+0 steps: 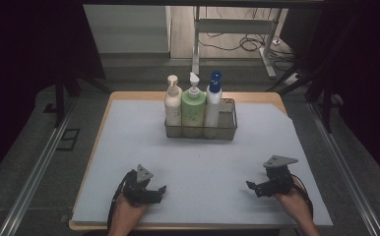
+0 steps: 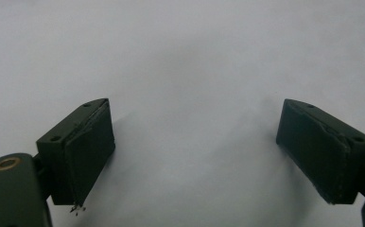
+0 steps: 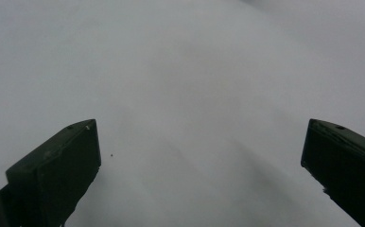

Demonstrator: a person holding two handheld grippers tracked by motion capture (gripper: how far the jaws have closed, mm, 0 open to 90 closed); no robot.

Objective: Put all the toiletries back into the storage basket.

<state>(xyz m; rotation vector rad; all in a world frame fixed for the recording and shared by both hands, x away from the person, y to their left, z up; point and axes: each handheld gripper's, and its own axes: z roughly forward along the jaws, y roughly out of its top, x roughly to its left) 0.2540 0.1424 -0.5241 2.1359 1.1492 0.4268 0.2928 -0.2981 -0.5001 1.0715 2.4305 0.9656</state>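
A wire basket (image 1: 227, 129) stands at the far middle of the table and holds three pump bottles upright: a cream one (image 1: 173, 101), a green one (image 1: 193, 105) and a white one with a blue cap (image 1: 213, 101). The basket's right end is free. My left gripper (image 1: 159, 192) rests near the front left edge, held by a hand, and in the left gripper view its jaws stand wide apart over bare sheet (image 2: 195, 137). My right gripper (image 1: 251, 187) rests near the front right, open too, with nothing between its fingers (image 3: 57, 165).
A pale blue-grey sheet (image 1: 129, 147) covers the wooden table (image 1: 129, 95). Metal rails (image 1: 35, 172) run along both sides of the table. Beyond the far edge stand a desk frame (image 1: 196, 44) and cables on the floor.
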